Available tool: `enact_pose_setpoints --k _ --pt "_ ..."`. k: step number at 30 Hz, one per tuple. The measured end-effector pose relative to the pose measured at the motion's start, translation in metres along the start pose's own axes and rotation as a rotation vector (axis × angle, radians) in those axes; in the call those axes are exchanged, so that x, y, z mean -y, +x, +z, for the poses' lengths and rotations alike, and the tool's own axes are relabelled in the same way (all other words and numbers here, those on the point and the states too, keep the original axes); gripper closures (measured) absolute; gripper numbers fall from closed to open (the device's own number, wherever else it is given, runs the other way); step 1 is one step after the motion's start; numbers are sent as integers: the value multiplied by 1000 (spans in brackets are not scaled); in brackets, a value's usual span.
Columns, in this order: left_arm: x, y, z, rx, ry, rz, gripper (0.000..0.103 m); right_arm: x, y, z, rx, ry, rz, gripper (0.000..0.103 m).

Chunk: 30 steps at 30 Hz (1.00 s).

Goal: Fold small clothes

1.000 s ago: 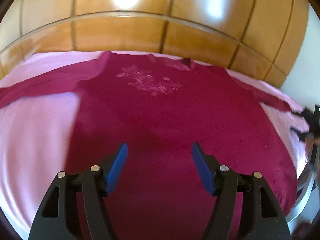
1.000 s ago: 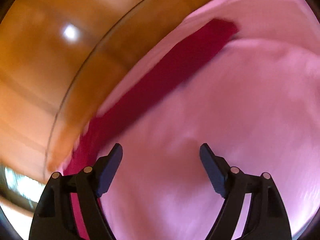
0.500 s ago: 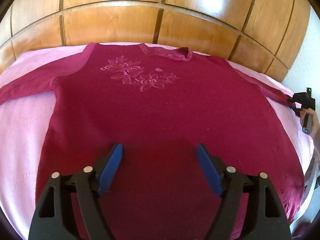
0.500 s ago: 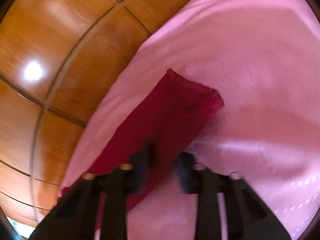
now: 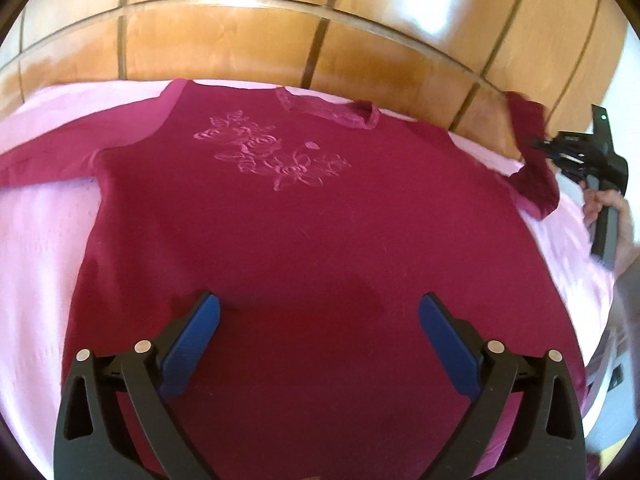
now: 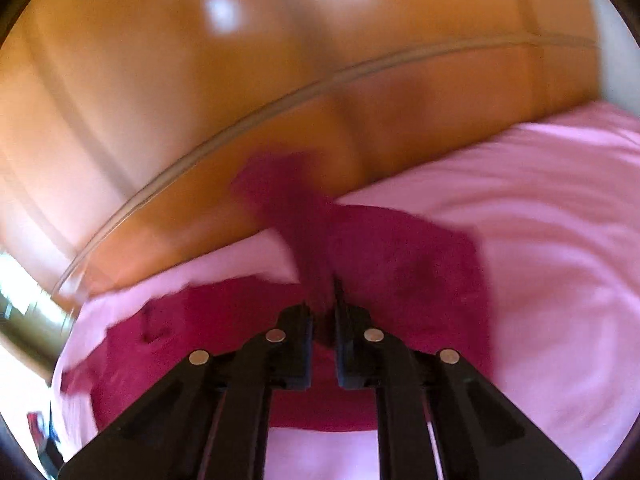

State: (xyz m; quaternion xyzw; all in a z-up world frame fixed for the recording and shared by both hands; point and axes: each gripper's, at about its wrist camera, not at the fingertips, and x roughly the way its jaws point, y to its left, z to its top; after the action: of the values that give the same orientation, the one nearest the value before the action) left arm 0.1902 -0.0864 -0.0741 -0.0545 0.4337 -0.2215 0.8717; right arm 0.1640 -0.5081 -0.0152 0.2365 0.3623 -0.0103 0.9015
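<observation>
Your left claw (image 5: 318, 320) opening wide above the maroon embroidered sweater (image 5: 300, 240) on the pink bedsheet (image 5: 36, 240), nothing between its pads, your right claw (image 6: 322, 300) clamped on the sweater's lifted sleeve (image 6: 288, 204)

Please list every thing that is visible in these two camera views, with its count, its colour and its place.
sweater: one, dark red with a flower pattern on the chest, spread flat on the bed.
right sleeve: one, dark red, lifted off the bed.
sheet: one, pink, covering the bed under the sweater.
headboard: one, brown glossy wood panels, behind the bed.
left gripper: one, black with blue pads, above the sweater's lower part, jaws opening, nothing between them.
right gripper: one, black, shut on the right sleeve.
hand: one, holding the right gripper.
</observation>
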Motion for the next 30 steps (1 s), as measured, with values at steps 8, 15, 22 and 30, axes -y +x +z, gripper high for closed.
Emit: enact_pose_setpoints --k 8,15,22,30 --pt "-12 -16 15 76 -43 4 4 -127 82 -45 -168 -166 133 96" --pt "-19 -26 47 92 -97 -30 4 -174 109 -75 -226 -248 174 65" --pt "-36 3 88 39 -230 -114 13 -140 50 -76 -126 -183 228 30" --pt "-23 73 125 -82 -261 -138 21 -10 -25 -70 -26 176 285 13"
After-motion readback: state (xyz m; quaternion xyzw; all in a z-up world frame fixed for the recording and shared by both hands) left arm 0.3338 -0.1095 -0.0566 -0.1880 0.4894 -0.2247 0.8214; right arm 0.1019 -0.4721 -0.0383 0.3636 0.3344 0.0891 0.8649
